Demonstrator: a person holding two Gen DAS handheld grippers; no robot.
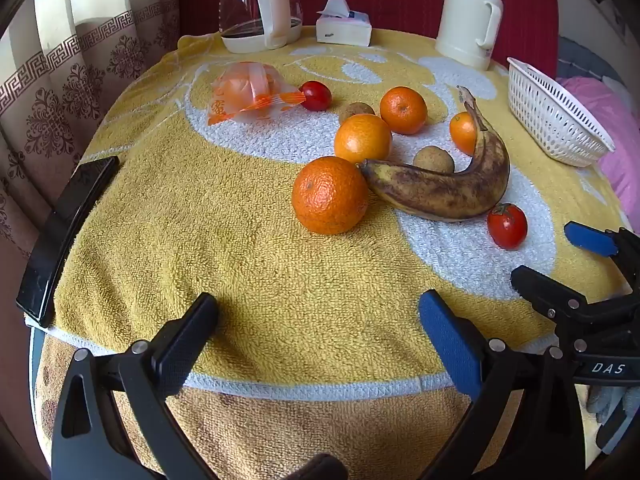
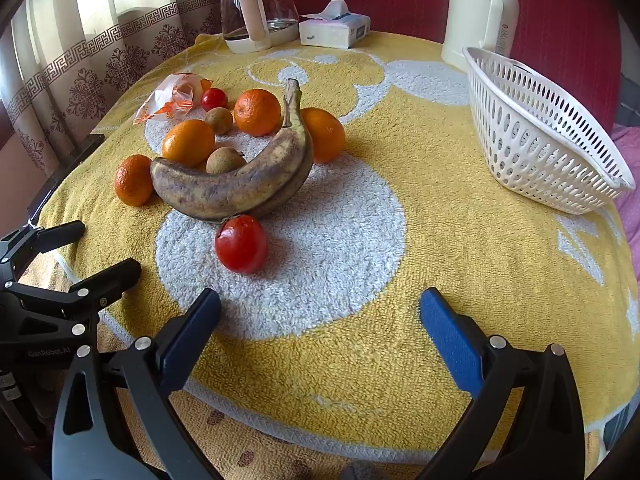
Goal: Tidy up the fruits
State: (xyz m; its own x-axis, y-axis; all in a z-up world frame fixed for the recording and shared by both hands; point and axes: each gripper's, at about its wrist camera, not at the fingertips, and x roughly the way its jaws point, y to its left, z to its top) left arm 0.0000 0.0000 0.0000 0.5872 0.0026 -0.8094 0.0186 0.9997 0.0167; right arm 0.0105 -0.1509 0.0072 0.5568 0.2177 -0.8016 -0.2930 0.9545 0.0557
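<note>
Left wrist view: the left gripper [image 1: 318,320] hovers with jaws apart and empty above the towel-covered bench [image 1: 240,272], facing a cluster of oranges [image 1: 330,195], small brown fruits and an overripe, brown-spotted banana [image 1: 440,190] that probably bruises easily and is best taken at its middle. Right wrist view: the right gripper [image 2: 320,316], jaws also apart, faces a smooth red tomato [image 2: 241,244] just beside the banana; it looks soft and slippery, so grip lightly across its widest part, with the white basket [image 2: 540,140] well apart to the right.

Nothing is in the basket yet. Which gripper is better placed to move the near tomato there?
Right. The right gripper is open with the near tomato just ahead, and the basket lies on its side. The left gripper, also open, faces the big orange.
</note>
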